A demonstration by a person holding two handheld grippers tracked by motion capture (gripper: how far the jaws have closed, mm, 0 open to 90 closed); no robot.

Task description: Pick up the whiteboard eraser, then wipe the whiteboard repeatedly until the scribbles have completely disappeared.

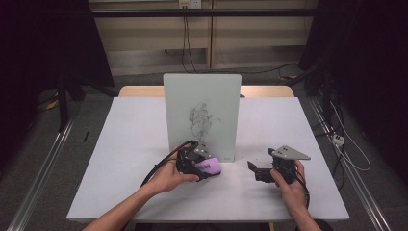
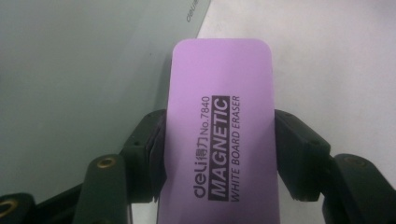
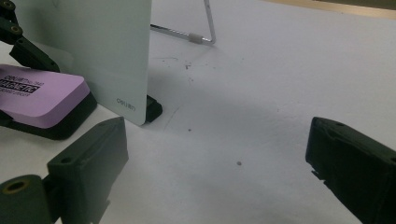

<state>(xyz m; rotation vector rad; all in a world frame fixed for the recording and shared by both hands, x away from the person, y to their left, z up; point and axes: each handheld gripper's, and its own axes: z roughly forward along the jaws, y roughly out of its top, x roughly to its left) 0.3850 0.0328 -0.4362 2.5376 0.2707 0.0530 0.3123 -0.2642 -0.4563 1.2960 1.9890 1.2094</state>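
Left tongs (image 1: pixel 208 166) clamped on a purple eraser (image 1: pixel 210 166); both black pads press its long sides, seen close in the left gripper view (image 2: pixel 219 154). Eraser face up, printed "MAGNETIC WHITE BOARD ERASER"; black underside visible from the right gripper view (image 3: pixel 39 100). Eraser sits low at the surface (image 1: pixel 125 159), near its middle, a little toward the near edge, just in front of the lower part of a standing board (image 1: pixel 202 115). Cannot tell whether the eraser touches the board.

Right tongs (image 1: pixel 252 169) apart, nothing between them; bare surface shows in the gap in the right gripper view (image 3: pixel 215 163). They sit right of the board's lower right corner, toward the near right part of the surface, pointing left toward the eraser. Well apart from the left tongs.

Board: pale, upright, rounded corners, facing the near edge, standing about mid-surface. Dark scribble (image 1: pixel 201 118) on its centre. Small black foot (image 3: pixel 153 108) at its lower corner; thin metal wire prop (image 3: pixel 205 28) behind it, resting on the surface.

Left hand (image 1: pixel 168 178) wraps its tool from the near side; black cable (image 1: pixel 156 168) loops away to the left. Right hand (image 1: pixel 288 185) grips from below; grey three-cornered plate (image 1: pixel 291 153) on top of that tool.

Surface: white, a few dark specks near the board's foot.
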